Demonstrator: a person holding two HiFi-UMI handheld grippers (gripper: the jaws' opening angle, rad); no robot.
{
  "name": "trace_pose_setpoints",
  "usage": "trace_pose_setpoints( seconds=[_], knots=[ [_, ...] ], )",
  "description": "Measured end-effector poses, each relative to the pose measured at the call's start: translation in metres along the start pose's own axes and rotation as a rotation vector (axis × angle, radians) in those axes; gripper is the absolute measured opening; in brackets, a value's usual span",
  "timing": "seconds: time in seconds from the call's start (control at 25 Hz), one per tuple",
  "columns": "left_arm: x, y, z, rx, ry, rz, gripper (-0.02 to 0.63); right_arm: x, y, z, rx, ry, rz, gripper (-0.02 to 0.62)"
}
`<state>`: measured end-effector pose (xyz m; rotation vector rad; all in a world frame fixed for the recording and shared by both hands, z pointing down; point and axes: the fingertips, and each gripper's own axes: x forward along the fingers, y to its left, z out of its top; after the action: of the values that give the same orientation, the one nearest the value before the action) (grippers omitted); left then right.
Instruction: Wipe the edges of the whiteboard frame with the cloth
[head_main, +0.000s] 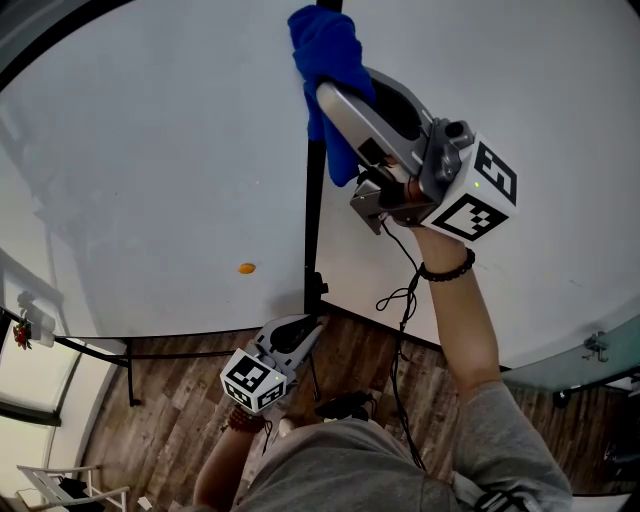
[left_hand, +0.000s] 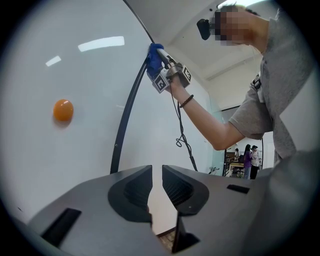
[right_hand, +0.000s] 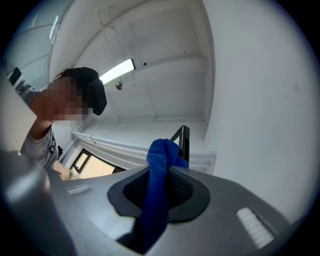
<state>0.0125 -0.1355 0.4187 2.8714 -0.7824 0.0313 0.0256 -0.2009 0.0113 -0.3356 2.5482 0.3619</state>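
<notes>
The right gripper clamps a blue cloth at the upper part of the black whiteboard frame edge. The cloth looks soft and light and bunches readily, so grip it mid-fold. The left gripper hangs low, jaws narrowly apart and empty. The bunched cloth covers its contact with the frame, and the frame's top is cut off.

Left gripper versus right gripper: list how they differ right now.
Right gripper is clamped on the blue cloth; left gripper holds nothing, jaws slightly apart. Right gripper is raised high, cloth against the black whiteboard frame; left gripper hangs low by the frame's bottom end. Both carry marker cubes.
</notes>
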Motion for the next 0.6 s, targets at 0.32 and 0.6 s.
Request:
trace_pose_setpoints(
  seconds=[0.32,0.6],
  knots=[
    [0.0012,0.0023,-0.0021,-0.003,0.003,0.002,0.067,-0.0048,0.0001,-0.0032,0.013,-0.009,0.020,0.077],
    [0.0022,0.0039,-0.0038,-0.006,0.004,0.001,0.067,-0.0092,0.0000,-0.0060,0.025,-0.023,0.027,0.077]
  ],
)
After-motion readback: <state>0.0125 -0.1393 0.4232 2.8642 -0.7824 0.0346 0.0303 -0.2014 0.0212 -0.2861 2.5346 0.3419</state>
